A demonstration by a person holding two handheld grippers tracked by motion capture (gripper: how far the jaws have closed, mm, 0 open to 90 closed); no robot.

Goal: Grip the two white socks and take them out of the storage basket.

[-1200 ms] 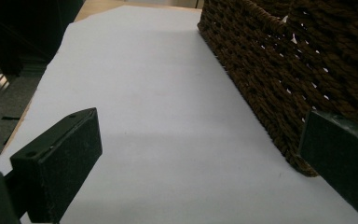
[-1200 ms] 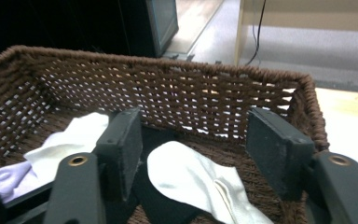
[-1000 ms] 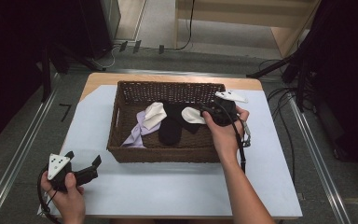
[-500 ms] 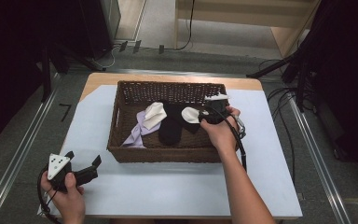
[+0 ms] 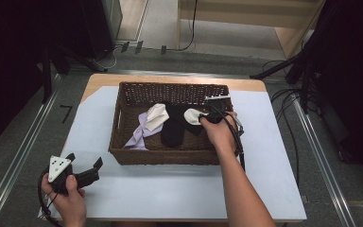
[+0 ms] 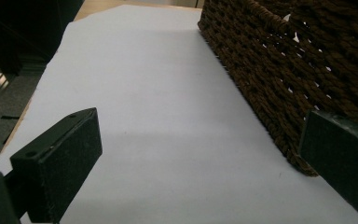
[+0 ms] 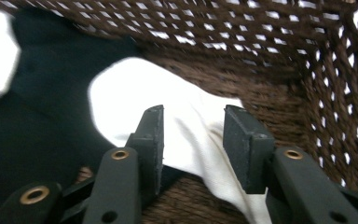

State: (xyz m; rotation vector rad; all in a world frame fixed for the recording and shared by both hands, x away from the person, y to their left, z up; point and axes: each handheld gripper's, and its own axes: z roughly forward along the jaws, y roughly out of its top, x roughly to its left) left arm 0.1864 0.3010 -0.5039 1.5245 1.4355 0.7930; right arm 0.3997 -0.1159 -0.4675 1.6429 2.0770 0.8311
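A dark brown wicker basket [image 5: 170, 153] stands on a pale sheet [image 5: 179, 184] that covers the bench [image 5: 94, 81]. Inside the basket lie a lavender cloth [image 5: 139, 135], a white cloth [image 5: 157, 116] partly on top of it, a black cloth [image 5: 175, 126] in the middle, and a second white cloth [image 5: 192, 116] toward the basket's right end. The right hand-held gripper [image 5: 211, 115] reaches into the basket from the near right, the person's hand [image 5: 220, 134] around it. In the right gripper view its jaws stand apart with a moderate gap, one on either side of a fold of that white cloth [image 7: 186, 116], which lies on the woven floor beside the black cloth [image 7: 42, 102]; I cannot tell whether the pads touch the fabric. The left hand-held gripper [image 5: 82, 169] rests low over the sheet at the near left corner, well apart from the cloths and near the basket's front left corner. In the left gripper view its jaws are wide apart with nothing between them, the basket wall [image 6: 279, 79] close beside the right jaw.
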